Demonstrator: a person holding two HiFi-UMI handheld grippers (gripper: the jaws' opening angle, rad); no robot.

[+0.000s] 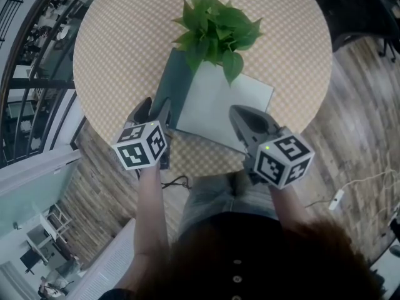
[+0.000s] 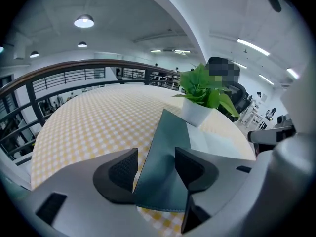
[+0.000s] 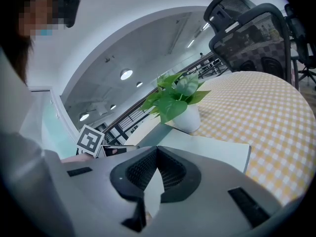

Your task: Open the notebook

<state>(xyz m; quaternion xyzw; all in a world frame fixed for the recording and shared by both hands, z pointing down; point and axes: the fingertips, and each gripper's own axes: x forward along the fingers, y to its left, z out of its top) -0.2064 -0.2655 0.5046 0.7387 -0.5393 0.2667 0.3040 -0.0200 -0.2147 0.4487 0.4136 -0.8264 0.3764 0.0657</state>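
**Status.** The notebook (image 1: 220, 104), dark-green cover and white pages, lies open at centre frame of the head view. It sits on the round table w/ yellow-and-white checked cloth (image 1: 119, 36), just below the leafy green plant in a white pot (image 1: 215, 27). The cover (image 1: 170, 86) is folded out to the left of the white page block. Whether it lies fully flat can't be told.

**Left gripper** (image 2: 155, 164): jaws stand wide apart. The cover's near edge sits between the pads, w/ a clear gap at the left pad. No clamp on it.

**Right gripper** (image 3: 157, 157): jaws are together, pinching the near corner of the top white page (image 3: 207, 149), at lower right of the page block in the head view.

**Step in hand (judged).** Opening looks near done. This is the release stage, w/ the cover already turned out.

**Next move (judged).**
1. Draw the L gripper straight back off the cover edge. Don't drag or re-lift the cover.
2. Keep the R pinch until the cover settles, then part the jaws and pull clear w/o creasing the page.

**Count.**
- Notebook: 1
- Potted plant: 1
- Table: 1
- Grippers: 2
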